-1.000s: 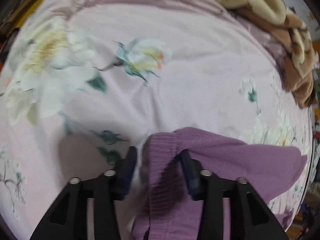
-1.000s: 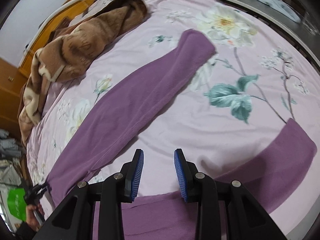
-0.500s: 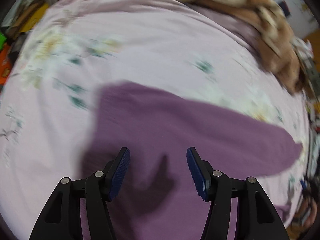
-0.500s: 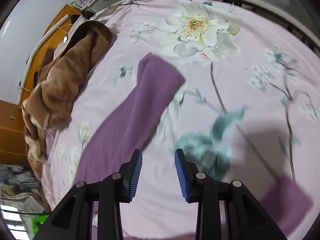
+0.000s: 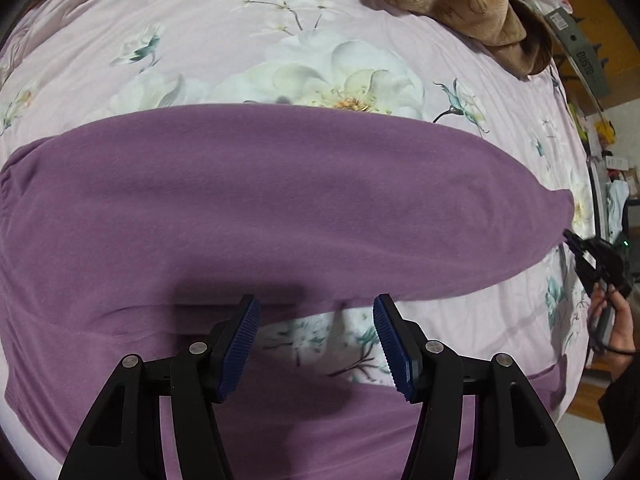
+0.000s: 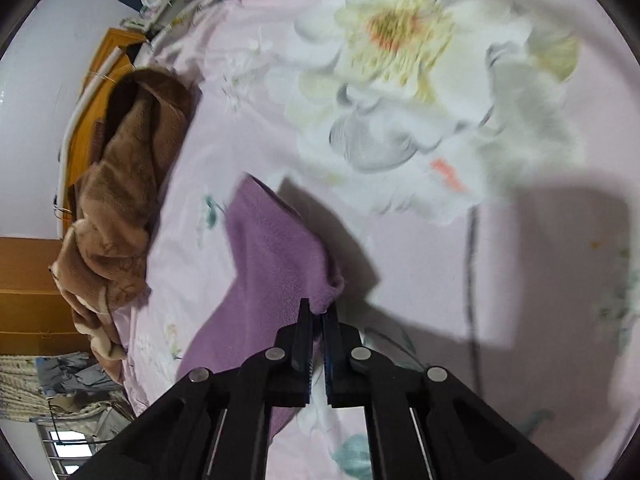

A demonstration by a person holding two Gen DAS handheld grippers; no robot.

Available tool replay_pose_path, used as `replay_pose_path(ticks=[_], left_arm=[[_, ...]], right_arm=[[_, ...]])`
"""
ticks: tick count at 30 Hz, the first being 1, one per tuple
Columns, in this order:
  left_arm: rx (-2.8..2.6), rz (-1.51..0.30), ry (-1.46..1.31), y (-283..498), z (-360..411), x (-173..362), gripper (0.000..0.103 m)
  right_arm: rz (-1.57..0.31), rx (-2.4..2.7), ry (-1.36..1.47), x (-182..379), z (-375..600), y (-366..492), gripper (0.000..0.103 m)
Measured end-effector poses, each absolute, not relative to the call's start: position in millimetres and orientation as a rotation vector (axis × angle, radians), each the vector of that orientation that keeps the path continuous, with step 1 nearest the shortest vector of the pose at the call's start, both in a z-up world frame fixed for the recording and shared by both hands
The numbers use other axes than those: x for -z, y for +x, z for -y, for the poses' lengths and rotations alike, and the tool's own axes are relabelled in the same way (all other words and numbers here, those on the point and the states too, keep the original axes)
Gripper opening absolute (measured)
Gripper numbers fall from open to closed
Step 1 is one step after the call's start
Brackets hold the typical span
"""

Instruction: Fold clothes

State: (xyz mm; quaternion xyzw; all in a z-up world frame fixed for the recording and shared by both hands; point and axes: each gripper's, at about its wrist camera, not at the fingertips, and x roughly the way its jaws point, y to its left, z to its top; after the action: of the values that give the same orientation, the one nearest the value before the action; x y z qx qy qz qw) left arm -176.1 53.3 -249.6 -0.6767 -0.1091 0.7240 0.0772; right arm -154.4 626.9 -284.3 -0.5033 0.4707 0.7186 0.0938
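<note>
Purple trousers [image 5: 280,200] lie spread on the pink floral bed sheet [image 5: 200,40]. One leg runs across the left wrist view; more purple cloth lies under the gripper. My left gripper [image 5: 316,340] is open and empty, just above the gap between the legs. My right gripper [image 6: 318,320] is shut on the cuff corner of the purple trouser leg [image 6: 276,260], lifting it off the sheet. The right gripper also shows at the leg's far end in the left wrist view [image 5: 588,252], held by a hand.
A brown blanket [image 6: 116,208] is heaped at the bed's far side, also seen in the left wrist view [image 5: 460,4]. An orange wooden headboard [image 6: 96,92] and clutter lie beyond the bed edge.
My left gripper let go of the waistband and swung over the spread trousers. My right gripper moved to the leg's end and shut on its cuff.
</note>
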Motion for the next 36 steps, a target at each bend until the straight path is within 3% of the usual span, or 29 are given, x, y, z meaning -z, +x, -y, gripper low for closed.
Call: replay_pose_path(ticks=[3, 8, 11, 13, 17, 20, 24, 29, 36], left_arm=[[-2.173, 0.34, -2.045, -179.6, -53.2, 248.1, 0.061], [-2.168, 0.337, -2.065, -188.9, -51.8, 249.9, 0.061], [-2.186, 0.311, -2.053, -190.9, -51.1, 247.9, 0.061], [-2.217, 0.313, -2.07, -185.6, -38.5, 245.0, 0.061], [-2.28, 0.318, -2.104, -175.1, -13.4, 239.3, 0.061], [-2.327, 0.322, -2.13, -167.2, 5.5, 235.0, 0.061], [-2.391, 0.326, -2.163, -156.7, 30.7, 229.2, 0.061], [-2.441, 0.368, -2.214, -131.0, 62.5, 224.6, 0.061], [-2.461, 0.487, -2.302, -74.8, 107.8, 222.1, 0.061]], right_arm=[[-1.321, -2.145, -1.512, 270.1, -629.5, -141.6, 0.005], [-1.233, -2.064, -1.653, 287.6, -636.5, -143.8, 0.02], [-1.206, -2.109, -1.549, 274.2, -648.0, -142.9, 0.03], [-1.179, -2.145, -1.517, 267.9, -652.1, -148.2, 0.03], [-1.143, -2.216, -1.62, 273.2, -642.7, -172.6, 0.029], [-0.901, -2.107, -1.729, 282.8, -641.0, -184.7, 0.017], [-0.892, -2.105, -1.566, 250.6, -660.6, -166.5, 0.018], [-0.799, -2.252, -1.6, 198.8, -633.0, -142.0, 0.018], [-0.895, -2.364, -1.679, 162.6, -561.3, -80.3, 0.016]])
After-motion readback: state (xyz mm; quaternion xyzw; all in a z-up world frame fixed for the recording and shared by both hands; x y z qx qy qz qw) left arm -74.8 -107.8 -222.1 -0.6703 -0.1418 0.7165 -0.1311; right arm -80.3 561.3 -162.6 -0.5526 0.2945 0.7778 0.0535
